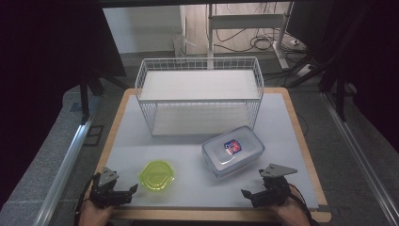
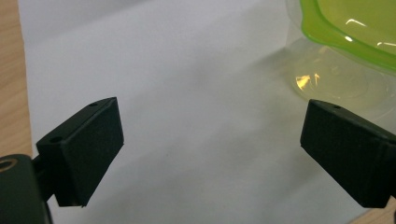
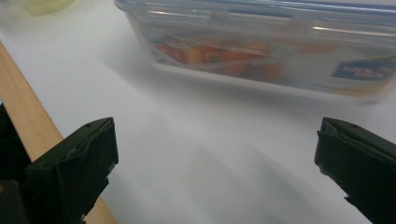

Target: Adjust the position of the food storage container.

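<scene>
A round container with a lime-green lid (image 1: 157,175) sits near the table's front left; in the left gripper view the green lid (image 2: 355,25) is at the top right. A clear rectangular lidded box (image 1: 233,151) with a red and blue label lies at the front right, and the box (image 3: 280,51) spans the top of the right gripper view. My left gripper (image 1: 123,193) rests at the front left corner, open, with nothing between its jaws. My right gripper (image 1: 251,194) rests at the front right, open and empty, just short of the box.
A white wire basket rack (image 1: 200,94) with two shelves stands at the back of the white table top (image 1: 188,188). The wooden table edge (image 1: 301,141) frames the white sheet. Dark curtains hang on both sides, and cables lie on the floor behind.
</scene>
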Tool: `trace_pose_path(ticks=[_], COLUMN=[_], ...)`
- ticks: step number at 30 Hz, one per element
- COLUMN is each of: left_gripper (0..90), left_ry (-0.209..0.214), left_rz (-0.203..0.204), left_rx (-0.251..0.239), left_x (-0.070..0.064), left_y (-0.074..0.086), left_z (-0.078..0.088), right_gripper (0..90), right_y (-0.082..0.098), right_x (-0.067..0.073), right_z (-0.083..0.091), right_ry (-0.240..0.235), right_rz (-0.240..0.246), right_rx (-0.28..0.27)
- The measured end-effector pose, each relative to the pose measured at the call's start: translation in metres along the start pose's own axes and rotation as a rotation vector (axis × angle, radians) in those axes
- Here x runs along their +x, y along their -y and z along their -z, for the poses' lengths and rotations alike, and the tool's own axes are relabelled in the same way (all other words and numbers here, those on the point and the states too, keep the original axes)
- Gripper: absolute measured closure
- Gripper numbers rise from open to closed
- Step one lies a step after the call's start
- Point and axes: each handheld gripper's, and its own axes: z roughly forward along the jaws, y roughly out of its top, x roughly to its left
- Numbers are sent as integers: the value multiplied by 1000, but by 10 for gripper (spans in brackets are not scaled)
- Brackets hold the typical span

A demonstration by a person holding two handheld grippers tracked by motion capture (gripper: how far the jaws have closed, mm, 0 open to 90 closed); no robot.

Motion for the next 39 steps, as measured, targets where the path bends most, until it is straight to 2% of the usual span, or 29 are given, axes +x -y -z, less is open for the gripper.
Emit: trace_pose_path(ticks=[5,9,12,17,20,22,24,27,29,33,39], left_gripper=[65,59,53,54,44,61,109,208,236,332,550], left_ry=[9,15,20,51,74,58,36,38,42,86,160], left_rz=[15,18,34,92,115,112,96,80,69,81,49], left_rx=[13,4,5,46,45,42,35,25,23,-34,-102], left_x=[1,1,2,5,7,6,4,0,-4,-8,-24], left_y=[1,1,1,0,0,-2,-5,-10,-14,-22,-35], left_z=[-3,-3,-4,-3,-2,1,6,11,14,28,41], right_gripper=[0,0,0,0,0,0,0,0,0,0,0], right_y=[-1,-1,0,-1,0,0,0,0,0,0,0], right_x=[-5,-6,-7,-8,-7,-7,-7,-8,-8,-8,-8], right_z=[3,1,1,2,0,0,1,1,0,-1,-1], right_ry=[15,33,34,24,22,13,7,7,1,1,0], right_rz=[-2,7,0,-6,-3,-9,-18,-19,-26,-22,-23], right_rx=[-23,-17,-19,-23,-12,-11,-14,-14,-6,6,9])
